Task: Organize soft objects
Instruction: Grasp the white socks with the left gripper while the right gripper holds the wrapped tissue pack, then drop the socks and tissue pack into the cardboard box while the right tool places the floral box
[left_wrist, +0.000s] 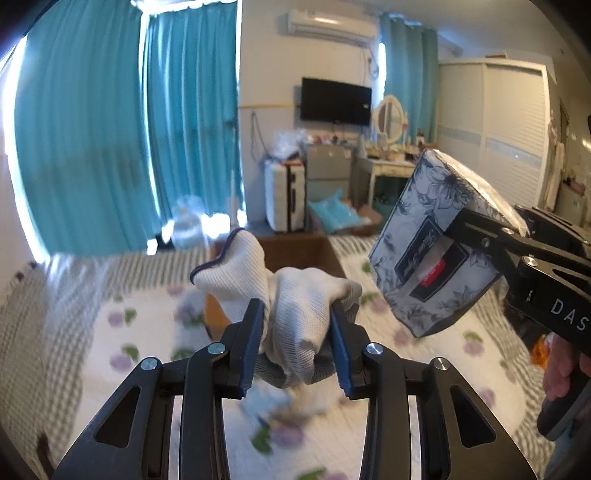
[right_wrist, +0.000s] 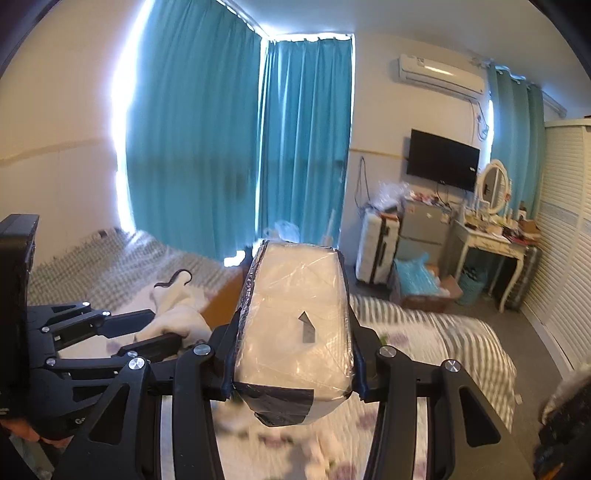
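Observation:
My left gripper is shut on a bunched white knit glove with a dark cuff edge, held above the bed. The glove also shows in the right wrist view, left of the pack. My right gripper is shut on a soft tissue pack in clear plastic wrap; in the left wrist view the pack shows its blue-grey floral print, held at the right, higher than the glove. An open cardboard box stands on the bed just beyond the glove.
The bed has a floral quilt and a striped blanket. Teal curtains hang at the back. A white suitcase, a dressing table with mirror and a wardrobe stand beyond the bed's foot.

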